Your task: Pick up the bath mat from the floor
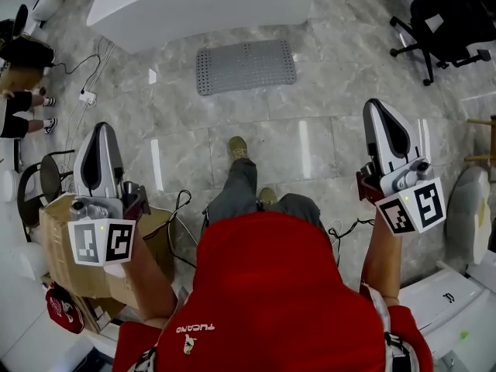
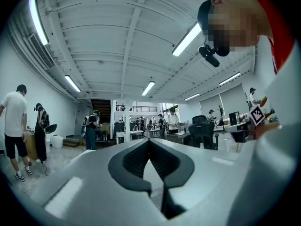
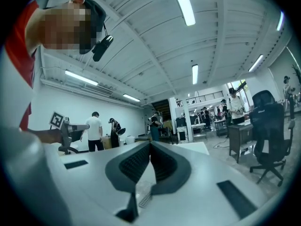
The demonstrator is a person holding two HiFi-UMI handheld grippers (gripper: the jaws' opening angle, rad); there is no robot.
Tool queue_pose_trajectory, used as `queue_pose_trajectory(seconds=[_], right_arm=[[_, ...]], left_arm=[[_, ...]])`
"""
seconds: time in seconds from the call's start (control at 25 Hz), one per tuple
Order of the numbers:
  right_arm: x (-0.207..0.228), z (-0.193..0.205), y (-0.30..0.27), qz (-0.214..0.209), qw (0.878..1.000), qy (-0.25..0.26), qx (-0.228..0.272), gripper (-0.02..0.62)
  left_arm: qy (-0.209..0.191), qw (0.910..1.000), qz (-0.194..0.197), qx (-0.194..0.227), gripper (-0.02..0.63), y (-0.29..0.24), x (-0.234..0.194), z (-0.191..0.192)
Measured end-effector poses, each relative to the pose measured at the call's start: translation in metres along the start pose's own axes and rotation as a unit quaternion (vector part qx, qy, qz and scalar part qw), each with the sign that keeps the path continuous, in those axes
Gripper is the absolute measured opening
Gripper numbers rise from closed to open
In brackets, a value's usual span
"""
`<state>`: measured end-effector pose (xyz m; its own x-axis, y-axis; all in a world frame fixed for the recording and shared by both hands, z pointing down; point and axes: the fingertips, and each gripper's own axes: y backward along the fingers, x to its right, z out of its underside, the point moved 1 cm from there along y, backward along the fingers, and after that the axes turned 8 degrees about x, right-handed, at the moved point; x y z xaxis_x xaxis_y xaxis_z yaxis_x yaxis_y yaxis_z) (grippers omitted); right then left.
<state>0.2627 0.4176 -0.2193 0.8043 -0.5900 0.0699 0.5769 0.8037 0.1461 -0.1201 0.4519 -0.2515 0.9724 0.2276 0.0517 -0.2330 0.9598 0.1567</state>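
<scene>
In the head view the grey bath mat, dotted with small holes, lies flat on the marble floor in front of a white bathtub. Neither gripper touches it. My left gripper is raised at the left, well short of the mat, with its jaws together and nothing in them. At the right my right gripper is held up the same way, shut and empty. The left gripper view has the left gripper closed against a workshop hall. The right gripper view has the right gripper closed too. No mat shows in either gripper view.
My legs and shoes stand between me and the mat. A cardboard box and a chair sit at my left, with cables and a power strip on the floor. A black office chair is far right and white fixtures near right. A person is at the far left.
</scene>
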Motion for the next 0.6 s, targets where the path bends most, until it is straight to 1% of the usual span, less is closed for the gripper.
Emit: queue_pose_trajectory(seconds=[0.32, 0.6], right_arm=[[0.011, 0.004, -0.061, -0.003, 1.0, 0.013, -0.005, 0.002], [0.014, 0.008, -0.131, -0.002, 1.0, 0.024, -0.011, 0.002]], left_arm=[[-0.006, 1.0, 0.001, 0.006, 0.006, -0.049, -0.037, 0.01], [-0.012, 0.9998, -0.003, 0.014, 0.006, -0.091, -0.089, 0.015]])
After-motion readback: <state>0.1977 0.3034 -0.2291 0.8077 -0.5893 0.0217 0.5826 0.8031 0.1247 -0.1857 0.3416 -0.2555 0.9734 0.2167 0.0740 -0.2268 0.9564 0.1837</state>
